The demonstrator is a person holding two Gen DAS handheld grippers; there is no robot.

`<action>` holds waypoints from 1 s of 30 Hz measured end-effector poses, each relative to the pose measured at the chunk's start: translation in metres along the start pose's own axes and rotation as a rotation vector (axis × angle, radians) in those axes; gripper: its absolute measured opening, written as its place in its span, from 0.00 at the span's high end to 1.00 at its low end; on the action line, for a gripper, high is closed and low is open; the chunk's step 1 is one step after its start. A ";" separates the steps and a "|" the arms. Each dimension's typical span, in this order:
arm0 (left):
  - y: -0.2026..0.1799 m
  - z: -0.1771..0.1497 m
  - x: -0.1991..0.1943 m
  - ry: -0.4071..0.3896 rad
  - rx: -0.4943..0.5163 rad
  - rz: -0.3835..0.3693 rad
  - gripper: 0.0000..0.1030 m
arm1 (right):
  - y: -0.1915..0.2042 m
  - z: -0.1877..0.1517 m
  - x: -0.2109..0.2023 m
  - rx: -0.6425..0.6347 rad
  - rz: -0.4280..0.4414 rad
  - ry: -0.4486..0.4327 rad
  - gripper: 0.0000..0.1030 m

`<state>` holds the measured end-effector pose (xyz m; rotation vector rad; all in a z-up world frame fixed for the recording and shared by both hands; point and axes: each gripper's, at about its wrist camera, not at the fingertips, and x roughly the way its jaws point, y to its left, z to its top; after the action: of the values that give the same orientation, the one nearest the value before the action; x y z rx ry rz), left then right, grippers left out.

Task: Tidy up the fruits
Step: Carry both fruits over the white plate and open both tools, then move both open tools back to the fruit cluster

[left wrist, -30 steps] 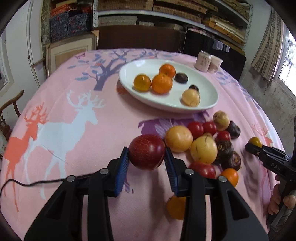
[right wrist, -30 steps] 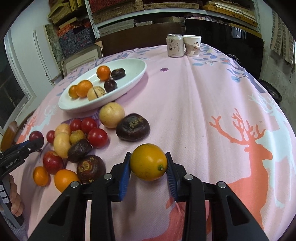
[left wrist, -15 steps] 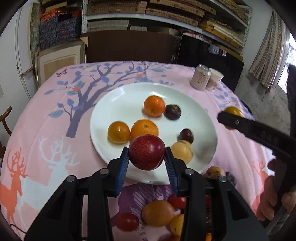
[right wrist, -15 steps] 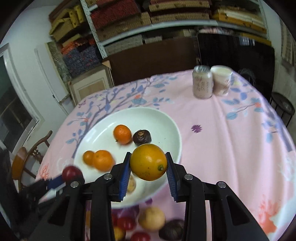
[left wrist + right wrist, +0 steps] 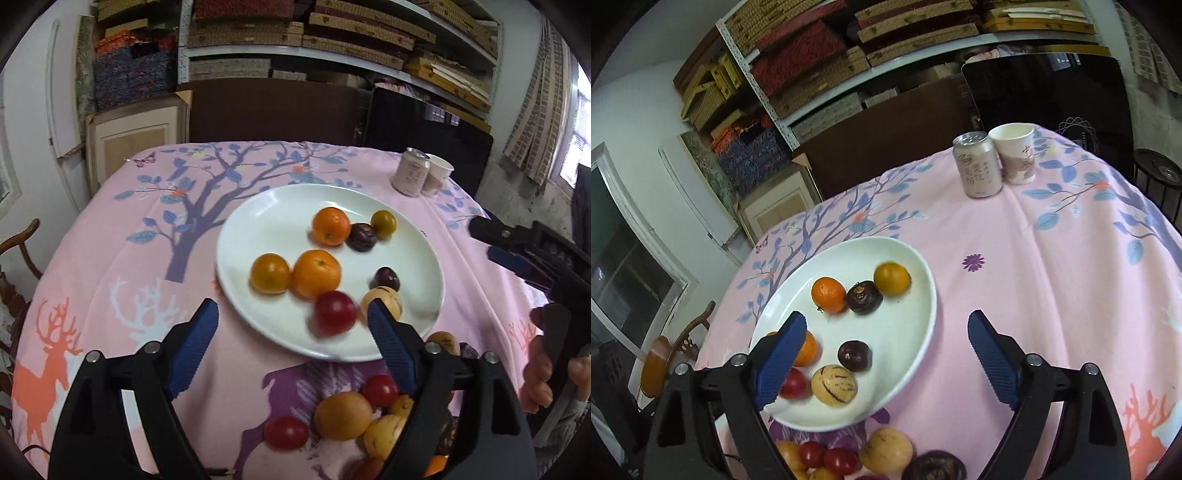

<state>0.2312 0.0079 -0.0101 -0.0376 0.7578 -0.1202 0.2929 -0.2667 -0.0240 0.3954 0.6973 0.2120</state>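
- A red fruit (image 5: pixel 335 312), blurred, is being seen on the near part of the white plate (image 5: pixel 258 225), just left of a pale striped fruit (image 5: pixel 384 302).
- A yellow-orange fruit (image 5: pixel 892 277), slightly blurred, is lying at the far right of the plate, just beside a dark brown fruit (image 5: pixel 864 297) and an orange mandarin (image 5: pixel 829 294).
- Two more orange fruits (image 5: pixel 295 273) and a small dark plum (image 5: pixel 386 277) are also being carried by the plate.
- The left gripper (image 5: pixel 291 325) is being held over the plate's near rim; its jaws are opening and nothing is being pressed by the blue pads, the red fruit lying below the gap.
- The right gripper (image 5: pixel 884 338) is being held over the plate's right rim; its jaws are opening wide and nothing is being gripped between them.
- A cluster of loose fruits (image 5: pixel 347 415), red, yellow and dark, is being left on the pink tablecloth (image 5: pixel 110 258) near the plate.
- A drinks can (image 5: pixel 979 166) and a paper cup (image 5: pixel 1015 155) are standing side by side at the far right of the table.
- Part of a person's hand (image 5: pixel 543 380) is being shown at the right edge of the left wrist view.
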 end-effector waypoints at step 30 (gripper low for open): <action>0.008 -0.087 -0.004 0.165 0.081 0.078 0.21 | -0.035 -0.052 -0.061 0.053 -0.024 -0.046 0.03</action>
<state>0.1687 0.0170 -0.0711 0.0794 0.9174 -0.0799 0.2147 -0.3028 -0.0395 0.4409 0.6633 0.1621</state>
